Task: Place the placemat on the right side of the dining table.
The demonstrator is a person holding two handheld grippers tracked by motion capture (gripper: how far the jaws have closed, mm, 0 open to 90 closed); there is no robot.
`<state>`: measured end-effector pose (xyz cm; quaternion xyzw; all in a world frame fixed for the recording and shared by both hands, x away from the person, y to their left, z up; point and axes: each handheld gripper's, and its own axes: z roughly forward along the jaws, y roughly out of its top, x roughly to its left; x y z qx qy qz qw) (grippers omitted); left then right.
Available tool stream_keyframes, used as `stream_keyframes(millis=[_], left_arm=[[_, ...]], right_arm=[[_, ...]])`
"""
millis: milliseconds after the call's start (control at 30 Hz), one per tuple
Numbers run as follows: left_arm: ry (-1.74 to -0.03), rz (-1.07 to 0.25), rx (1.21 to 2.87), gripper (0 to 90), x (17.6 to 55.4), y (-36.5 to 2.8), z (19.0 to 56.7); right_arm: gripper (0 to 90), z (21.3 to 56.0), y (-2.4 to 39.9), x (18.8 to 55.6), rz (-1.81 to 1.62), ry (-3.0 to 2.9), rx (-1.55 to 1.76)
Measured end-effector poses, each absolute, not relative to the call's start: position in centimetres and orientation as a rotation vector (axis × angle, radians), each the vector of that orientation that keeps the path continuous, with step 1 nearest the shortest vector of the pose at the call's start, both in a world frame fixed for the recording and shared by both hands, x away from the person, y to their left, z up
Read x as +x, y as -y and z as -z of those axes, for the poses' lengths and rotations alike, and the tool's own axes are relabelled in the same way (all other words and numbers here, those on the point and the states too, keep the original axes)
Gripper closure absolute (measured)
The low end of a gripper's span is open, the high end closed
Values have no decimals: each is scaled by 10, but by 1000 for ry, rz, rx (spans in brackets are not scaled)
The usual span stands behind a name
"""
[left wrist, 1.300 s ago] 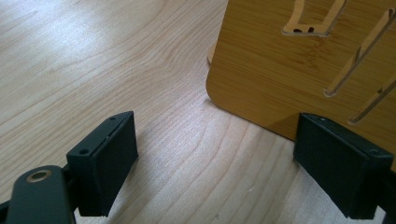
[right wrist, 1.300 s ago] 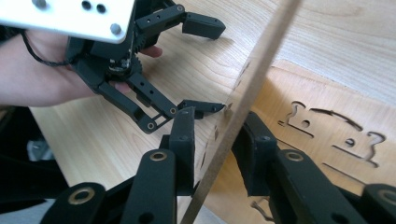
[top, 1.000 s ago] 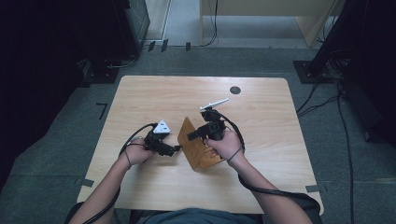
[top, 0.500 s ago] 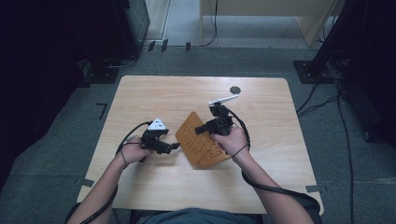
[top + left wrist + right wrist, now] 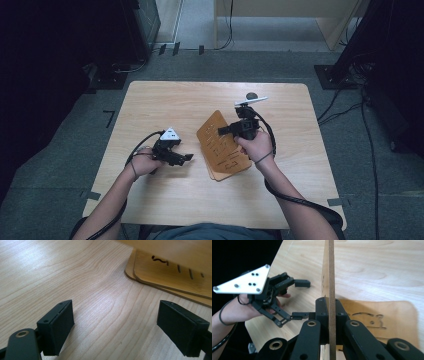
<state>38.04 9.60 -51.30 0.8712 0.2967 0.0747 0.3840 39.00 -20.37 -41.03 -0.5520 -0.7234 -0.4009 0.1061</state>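
High view: on the pale wooden surface [image 5: 200, 100], the right tongs [image 5: 231, 131] pinch the top board [image 5: 220, 137], tilted up over a lower board [image 5: 230, 172] lying flat; the hand hides part of it. Left of the boards, the left tongs [image 5: 186, 158] are spread. Grey floor [image 5: 75, 135] and dark room surround the surface.

Left gripper view: spread jaws over bare wood; stacked board corners [image 5: 170, 277], cut off by the frame edge.

Right gripper view: the board [image 5: 331, 277] stands edge-on, pinched.

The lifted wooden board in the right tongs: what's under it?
Under the lifted board, clamped on edge by the right tongs, more flat slotted boards lie stacked on the table. At least two edges show; whatever lies beneath the stack is covered.
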Motion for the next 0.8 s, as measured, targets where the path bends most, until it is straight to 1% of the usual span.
stream_keyframes(millis=[533,800], left_arm=[[-745,-202,2226,132,380,-96,514],[-741,-204,2227,132,380,-96,514]], right_arm=[[876,391,233,390,1244,2280,-1789],[876,392,237,390,1205,2372,-1845]])
